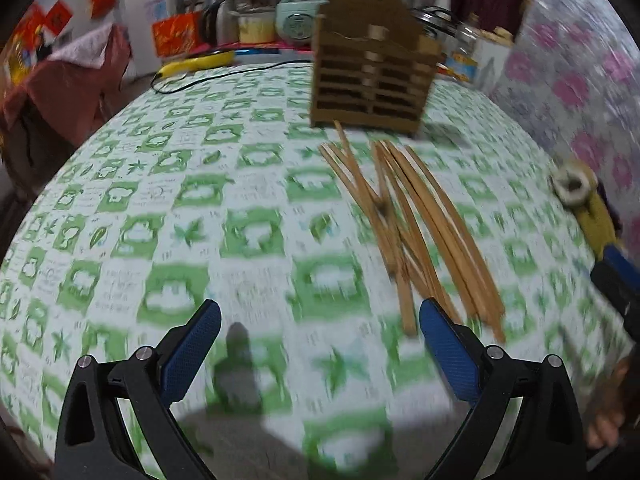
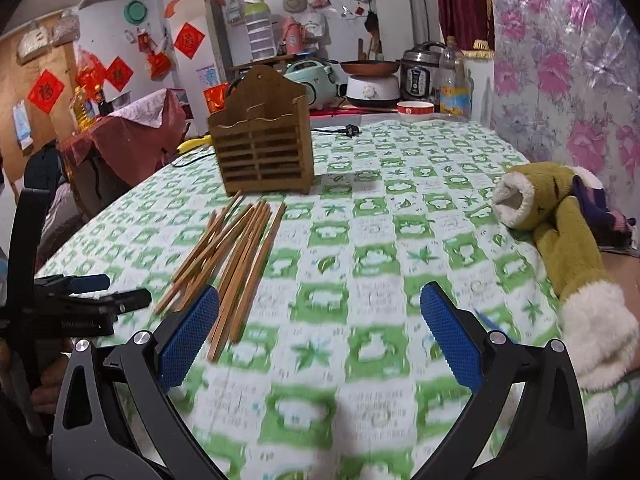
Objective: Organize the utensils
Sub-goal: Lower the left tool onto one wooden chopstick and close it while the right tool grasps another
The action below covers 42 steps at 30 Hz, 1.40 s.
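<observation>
- Roughly a dozen wooden chopsticks (image 2: 232,256) are seen scattered in a loose, crossed fan on the green-checked tablecloth (image 2: 360,280), just in front of the slatted wooden chopstick holder (image 2: 262,148); one tip appears to touch the holder's base.
- The holder is seen upright, its compartments apparently empty, though the inside cannot be checked.
- The left gripper (image 1: 320,336) is held with its jaws spread wide, nothing between them, on the near side of the pile from the holder.
- The right gripper (image 2: 320,320) is likewise wide apart and empty, the near ends of the sticks lying just beside its left pad.
- The sticks are judged light, stiff and thin; being smooth, they may roll or slip between the pads.
- A hold near mid-length is judged best, so the stick stays balanced and can be tipped upright.
- Overlapped sticks may be dragged along; an outlying one is judged the easier pick.
- A plush toy (image 2: 560,216) lies well off to one side of the holder.
</observation>
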{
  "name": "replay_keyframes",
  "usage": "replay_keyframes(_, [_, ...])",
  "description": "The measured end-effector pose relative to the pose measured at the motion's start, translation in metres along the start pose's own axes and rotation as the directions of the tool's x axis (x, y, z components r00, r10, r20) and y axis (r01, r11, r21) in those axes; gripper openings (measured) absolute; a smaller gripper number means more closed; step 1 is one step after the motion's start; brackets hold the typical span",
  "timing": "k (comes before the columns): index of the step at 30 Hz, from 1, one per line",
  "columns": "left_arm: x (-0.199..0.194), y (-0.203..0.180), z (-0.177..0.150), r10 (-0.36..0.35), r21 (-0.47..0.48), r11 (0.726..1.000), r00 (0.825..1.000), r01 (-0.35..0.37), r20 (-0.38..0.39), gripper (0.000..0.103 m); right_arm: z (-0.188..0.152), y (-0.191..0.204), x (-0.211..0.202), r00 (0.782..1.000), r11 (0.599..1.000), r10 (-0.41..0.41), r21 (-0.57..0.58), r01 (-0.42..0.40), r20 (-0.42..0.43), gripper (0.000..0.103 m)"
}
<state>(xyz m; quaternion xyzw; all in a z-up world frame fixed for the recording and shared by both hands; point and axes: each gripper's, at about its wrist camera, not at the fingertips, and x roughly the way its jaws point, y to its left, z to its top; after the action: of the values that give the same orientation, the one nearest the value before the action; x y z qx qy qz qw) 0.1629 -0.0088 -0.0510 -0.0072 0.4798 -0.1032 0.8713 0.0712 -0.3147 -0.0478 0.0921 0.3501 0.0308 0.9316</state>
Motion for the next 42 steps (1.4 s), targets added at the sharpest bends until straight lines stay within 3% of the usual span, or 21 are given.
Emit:
replay_keyframes(3, [0.011, 0.002, 0.019, 0.026, -0.019, 0.999, 1.000, -0.026, -0.003, 0.097, 0.008, -0.004, 0.017, 1.000, 1.000, 0.015, 0.023, -0.014, -0.025, 0.097])
replay_keyframes(10, [0.043, -0.009, 0.051, 0.000, -0.003, 1.000, 0.998, 0.000, -0.059, 0.097, 0.007, -0.010, 0.033, 0.997, 0.997, 0.045, 0.061, -0.042, -0.061, 0.097])
replay_keyframes(15, [0.061, 0.000, 0.053, 0.007, -0.031, 0.999, 0.995, -0.010, -0.100, 0.097, 0.006, -0.027, 0.037, 0.994, 0.986, 0.081, 0.152, -0.070, -0.068, 0.097])
replay_keyframes(18, [0.059, 0.003, 0.051, 0.043, 0.001, 0.999, 0.995, -0.043, -0.093, 0.097, 0.005, -0.037, 0.038, 0.994, 0.974, 0.091, 0.213, -0.076, -0.064, 0.097])
replay_keyframes(22, [0.056, 0.024, 0.047, 0.084, -0.025, 0.996, 0.993, -0.087, -0.083, 0.097, 0.004, -0.038, 0.037, 0.995, 0.972, 0.089, 0.224, -0.075, -0.053, 0.097])
replay_keyframes(24, [0.049, 0.026, 0.043, 0.073, -0.012, 0.997, 0.995, -0.073, -0.061, 0.095, 0.005, -0.036, 0.036, 0.995, 0.974, 0.088, 0.214, -0.075, -0.051, 0.097])
replay_keyframes(26, [0.045, 0.017, 0.040, 0.069, 0.051, 0.996, 0.997, -0.067, -0.038, 0.086, 0.005, -0.035, 0.036, 0.995, 0.976, 0.086, 0.205, -0.075, -0.046, 0.097])
replay_keyframes(28, [0.045, 0.005, 0.036, 0.051, 0.119, 0.992, 0.998, -0.046, -0.039, 0.066, 0.004, -0.036, 0.033, 0.996, 0.976, 0.083, 0.206, -0.074, -0.039, 0.097])
replay_keyframes(33, [0.046, -0.005, 0.035, 0.013, 0.170, 0.985, 0.999, -0.006, -0.039, 0.043, 0.003, -0.038, 0.032, 0.996, 0.974, 0.088, 0.213, -0.079, -0.033, 0.097])
replay_keyframes(36, [0.041, -0.007, 0.031, -0.034, 0.176, 0.984, 0.999, 0.040, -0.039, 0.008, 0.003, -0.036, 0.030, 0.995, 0.977, 0.097, 0.194, -0.090, -0.028, 0.097])
replay_keyframes(39, [0.033, 0.001, 0.027, -0.056, 0.124, 0.991, 0.998, 0.057, -0.015, 0.006, 0.003, -0.025, 0.028, 0.991, 0.984, 0.126, 0.128, -0.120, -0.036, 0.094])
replay_keyframes(42, [0.018, 0.008, 0.019, -0.004, 0.094, 0.996, 0.999, -0.001, 0.043, 0.006, -0.006, -0.005, 0.031, 0.975, 0.982, 0.188, 0.024, -0.187, -0.114, 0.084])
